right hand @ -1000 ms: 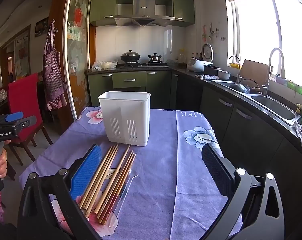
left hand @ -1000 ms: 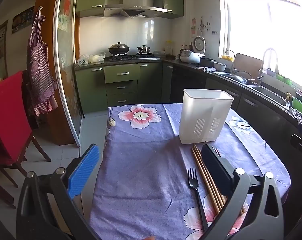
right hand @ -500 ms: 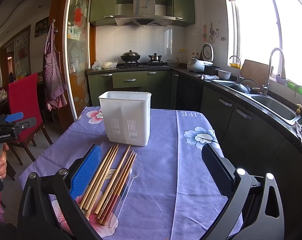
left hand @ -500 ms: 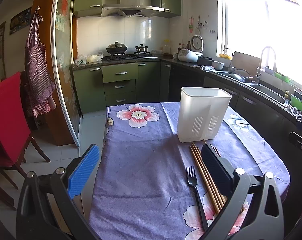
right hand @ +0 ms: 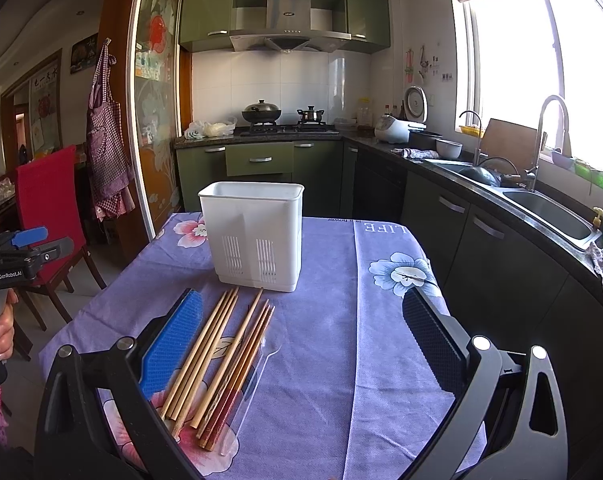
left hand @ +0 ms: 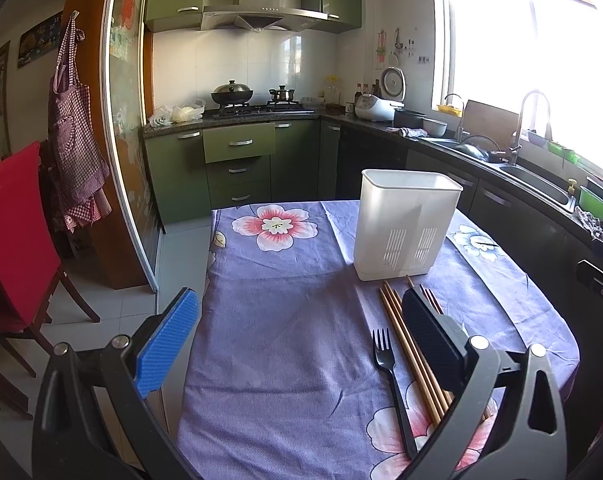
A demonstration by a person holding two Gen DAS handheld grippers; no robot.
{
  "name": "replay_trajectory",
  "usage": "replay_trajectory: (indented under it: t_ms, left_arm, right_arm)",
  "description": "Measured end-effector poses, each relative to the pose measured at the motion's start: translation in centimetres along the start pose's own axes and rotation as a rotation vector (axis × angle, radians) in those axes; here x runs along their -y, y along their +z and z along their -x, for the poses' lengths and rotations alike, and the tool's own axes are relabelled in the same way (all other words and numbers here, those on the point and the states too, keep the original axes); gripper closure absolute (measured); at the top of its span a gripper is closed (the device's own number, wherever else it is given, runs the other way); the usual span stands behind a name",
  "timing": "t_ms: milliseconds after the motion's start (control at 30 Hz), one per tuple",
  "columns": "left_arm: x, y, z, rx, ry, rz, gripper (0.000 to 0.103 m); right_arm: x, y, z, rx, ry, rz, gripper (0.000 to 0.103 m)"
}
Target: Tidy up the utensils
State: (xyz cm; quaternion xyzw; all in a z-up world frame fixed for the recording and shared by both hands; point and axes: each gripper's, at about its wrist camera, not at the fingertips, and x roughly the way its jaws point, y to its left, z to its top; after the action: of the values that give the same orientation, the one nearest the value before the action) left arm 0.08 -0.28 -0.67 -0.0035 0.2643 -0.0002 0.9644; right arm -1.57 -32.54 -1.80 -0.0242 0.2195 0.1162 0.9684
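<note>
Since the table under its purple flowered cloth (right hand: 341, 340) carries everything, I take stock from there: the tall white plastic caddy with slotted sides (right hand: 255, 236) stands upright towards the far end, looking empty, light and easy to tip if nudged. Near it, just short of its base, lies a loose fan of long wooden chopsticks (right hand: 221, 360), some pale, some reddish, with a clear plastic spoon (right hand: 257, 372) beside them on the right. These sticks look stiff, light and smooth, likely to roll; I would pinch a bundle near the middle. Left of them lies a slim black plastic fork (left hand: 393, 384), best taken by its handle. The left gripper (left hand: 297, 344) and right gripper (right hand: 301, 344) both hover above the near edge, jaws spread wide, holding nothing.
</note>
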Motion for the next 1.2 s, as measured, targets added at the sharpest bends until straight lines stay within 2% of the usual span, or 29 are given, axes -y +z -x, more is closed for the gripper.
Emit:
replay_trajectory:
  t_ms: [1200]
  left_arm:
    - [-0.15, -0.19, -0.13, -0.004, -0.005, 0.005, 0.006]
  right_arm:
    - [-0.14, -0.26, -0.41, -0.006, 0.005, -0.004, 0.004]
